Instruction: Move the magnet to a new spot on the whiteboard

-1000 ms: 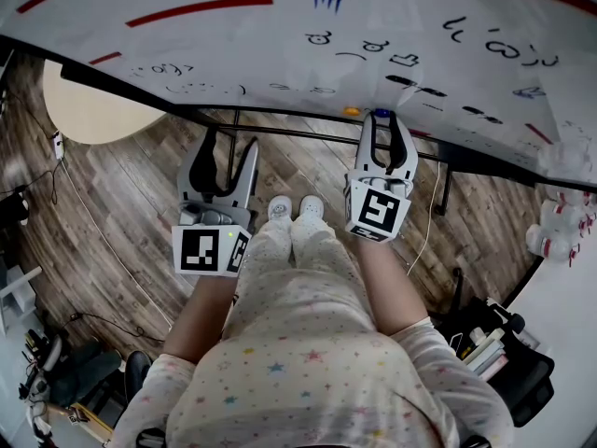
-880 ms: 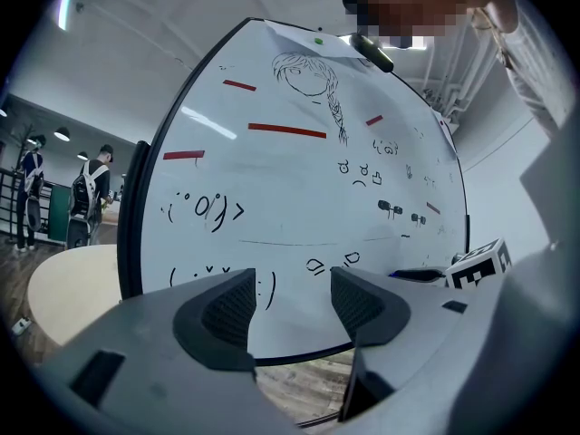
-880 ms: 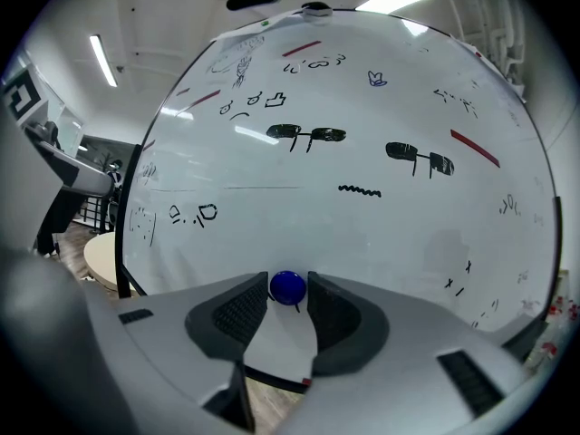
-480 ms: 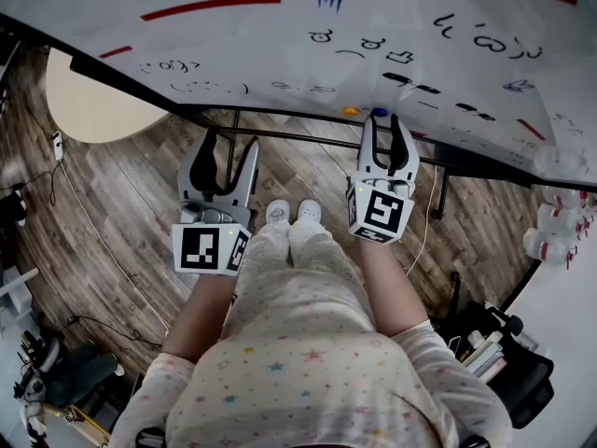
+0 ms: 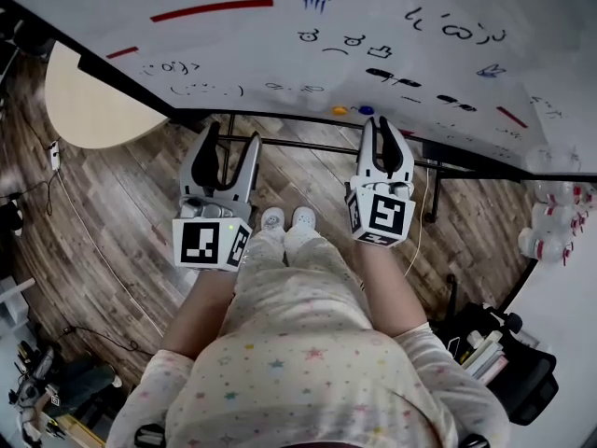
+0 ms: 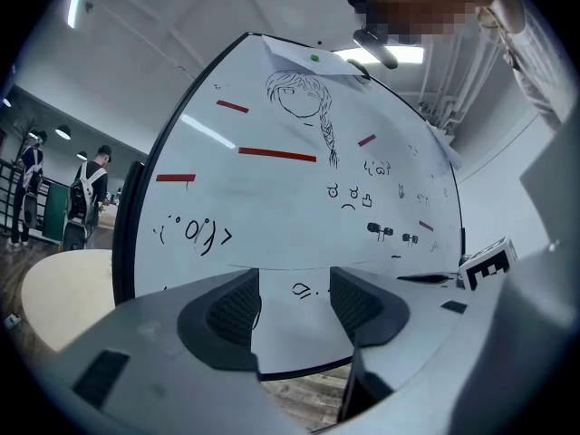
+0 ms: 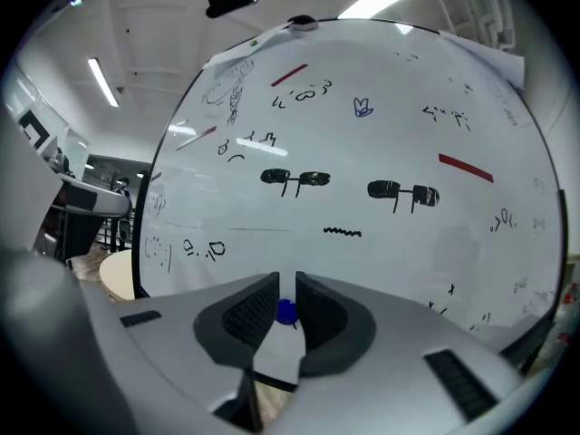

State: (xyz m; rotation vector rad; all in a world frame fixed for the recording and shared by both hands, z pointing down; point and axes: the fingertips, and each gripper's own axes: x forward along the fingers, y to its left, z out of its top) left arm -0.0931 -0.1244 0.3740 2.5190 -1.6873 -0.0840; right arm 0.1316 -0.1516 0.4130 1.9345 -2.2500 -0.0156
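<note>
Head view: whiteboard (image 5: 280,54) fills the top of the frame, covered in black doodles, red bars and a blue sketch, with its lower edge over wood flooring and a round pale table (image 5: 89,110) off to the left. Left gripper (image 5: 231,136) is held low in front of the board's bottom edge; its own view shows the tongs wide apart with nothing between them, only board surface beyond. Right gripper (image 5: 381,129) points up at the bottom edge of the board, tongs drawn in to a narrow slot but not closed. Blue magnet (image 5: 366,110) sits on the board near the bottom edge, just past the right tips; in the right gripper view it shows through the slot, apparently not yet pinched. An orange magnet (image 5: 340,111) sits just beside it, to its left. Judgement: approach step, grasp pending. Next move calls for a short advance so the pads straddle the blue magnet, then closing on it without nudging the orange one.
</note>
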